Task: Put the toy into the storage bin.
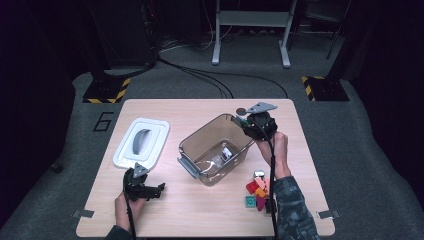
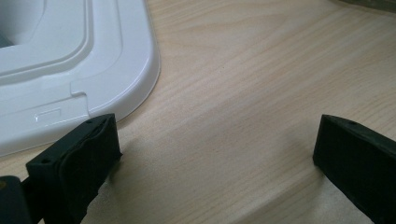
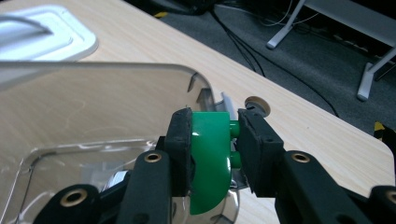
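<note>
My right gripper [image 3: 214, 140] is shut on a green toy brick [image 3: 210, 161] with studs and a rounded edge. In the high view the right gripper [image 1: 246, 123] hovers over the far right rim of a clear plastic bin [image 1: 192, 145], which holds a few small pieces. A pile of coloured bricks [image 1: 258, 192] lies on the table by the person's right forearm. My left gripper [image 1: 159, 190] rests near the table's front left, jaws wide apart. In the left gripper view its fingers [image 2: 81, 158] stand on bare wood with nothing between them.
The bin's white lid [image 1: 141, 141] with a grey handle lies flat at the table's left; its corner [image 2: 93, 84] is just beyond my left jaws. A small round disc [image 1: 241, 111] sits near the table's far edge. Cables and stands occupy the floor beyond.
</note>
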### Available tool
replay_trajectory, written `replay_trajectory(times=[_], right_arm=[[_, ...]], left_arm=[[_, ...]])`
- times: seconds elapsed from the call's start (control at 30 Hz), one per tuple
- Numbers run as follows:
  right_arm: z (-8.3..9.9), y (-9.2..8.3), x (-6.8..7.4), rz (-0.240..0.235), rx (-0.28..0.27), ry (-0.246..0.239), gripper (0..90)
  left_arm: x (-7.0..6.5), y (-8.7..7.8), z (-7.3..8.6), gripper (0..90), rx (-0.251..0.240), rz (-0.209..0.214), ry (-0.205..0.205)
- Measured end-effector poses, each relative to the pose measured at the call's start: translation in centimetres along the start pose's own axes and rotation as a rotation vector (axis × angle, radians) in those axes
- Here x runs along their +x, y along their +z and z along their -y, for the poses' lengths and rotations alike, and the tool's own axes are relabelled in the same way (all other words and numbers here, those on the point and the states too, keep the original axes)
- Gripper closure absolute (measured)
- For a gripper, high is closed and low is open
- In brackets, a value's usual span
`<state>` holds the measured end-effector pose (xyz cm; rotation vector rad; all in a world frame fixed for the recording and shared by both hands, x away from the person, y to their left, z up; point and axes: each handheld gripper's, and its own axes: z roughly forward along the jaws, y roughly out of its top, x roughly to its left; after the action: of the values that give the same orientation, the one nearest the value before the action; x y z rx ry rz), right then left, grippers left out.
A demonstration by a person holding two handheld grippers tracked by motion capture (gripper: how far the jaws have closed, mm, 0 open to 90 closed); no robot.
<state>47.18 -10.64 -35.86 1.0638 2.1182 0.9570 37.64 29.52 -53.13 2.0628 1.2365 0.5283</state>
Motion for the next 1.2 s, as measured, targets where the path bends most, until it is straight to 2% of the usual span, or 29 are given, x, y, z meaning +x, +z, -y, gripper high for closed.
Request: replay_trajectory(times=[0.2, 0.47, 0.5, 0.93, 1.1, 1.2], right_arm=[[0.4, 0.5, 0.5, -0.002, 0.049, -0.034, 66.3], [1.3, 0.8, 0.4, 0.002, 0.073, -0.053, 66.3], [1.5, 1.0, 0.3, 0.008, 0.075, -0.070, 66.2], [2.1, 1.5, 1.2, 0.044, 0.106, -0.143, 65.7], [2.2, 1.5, 1.4, 0.057, 0.117, -0.152, 58.7], [2.3, 1.4, 1.3, 0.063, 0.114, -0.137, 53.1]], left_arm=[[0.0, 0.0, 0.0, 0.4, 0.000, 0.000, 0.000], [0.0, 0.0, 0.0, 0.3, 0.000, 0.000, 0.000], [0.0, 0.0, 0.0, 0.3, 0.000, 0.000, 0.000], [0.0, 0.0, 0.0, 0.3, 0.000, 0.000, 0.000], [0.0, 0.0, 0.0, 0.4, 0.000, 0.000, 0.000], [0.0, 0.0, 0.0, 0.4, 0.001, 0.000, 0.000]])
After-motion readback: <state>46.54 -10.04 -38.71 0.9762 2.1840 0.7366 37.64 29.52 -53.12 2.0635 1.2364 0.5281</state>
